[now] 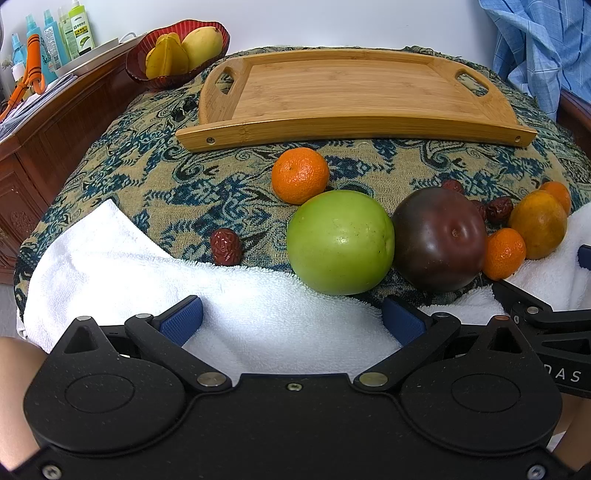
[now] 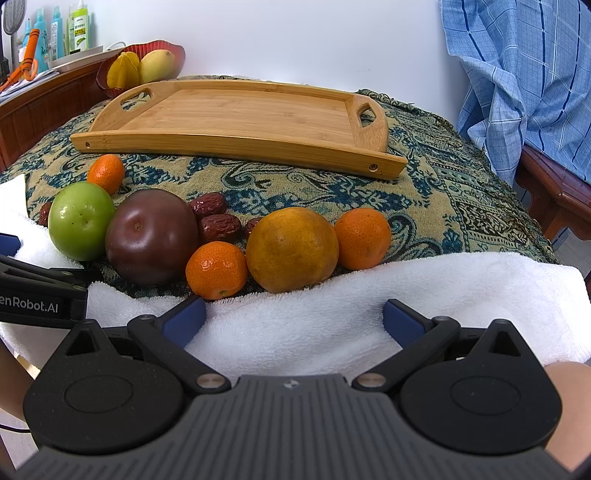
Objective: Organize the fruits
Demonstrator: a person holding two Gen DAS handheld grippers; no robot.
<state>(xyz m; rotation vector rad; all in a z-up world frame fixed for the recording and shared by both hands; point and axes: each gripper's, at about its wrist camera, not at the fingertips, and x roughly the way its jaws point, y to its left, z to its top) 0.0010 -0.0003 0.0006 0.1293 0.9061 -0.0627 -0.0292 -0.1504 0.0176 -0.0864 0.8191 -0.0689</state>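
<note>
A green apple (image 1: 340, 242) (image 2: 81, 219), a dark purple plum (image 1: 439, 239) (image 2: 151, 236), a large orange (image 2: 291, 249) (image 1: 537, 225), small mandarins (image 1: 300, 175) (image 2: 216, 269) (image 2: 362, 238) and red dates (image 1: 226, 246) (image 2: 219, 227) lie on the patterned cloth. An empty bamboo tray (image 1: 343, 129) (image 2: 236, 142) sits behind them. My left gripper (image 1: 291, 321) is open and empty over the white towel (image 1: 147, 273), in front of the apple. My right gripper (image 2: 293, 319) is open and empty over the towel (image 2: 406, 291), in front of the large orange.
A red glass bowl (image 1: 140, 64) (image 2: 103, 79) with a mango and a starfruit stands at the back left. Bottles (image 1: 79, 29) stand on a wooden cabinet on the left. A blue checked cloth (image 2: 524, 74) hangs at the right over a wooden chair.
</note>
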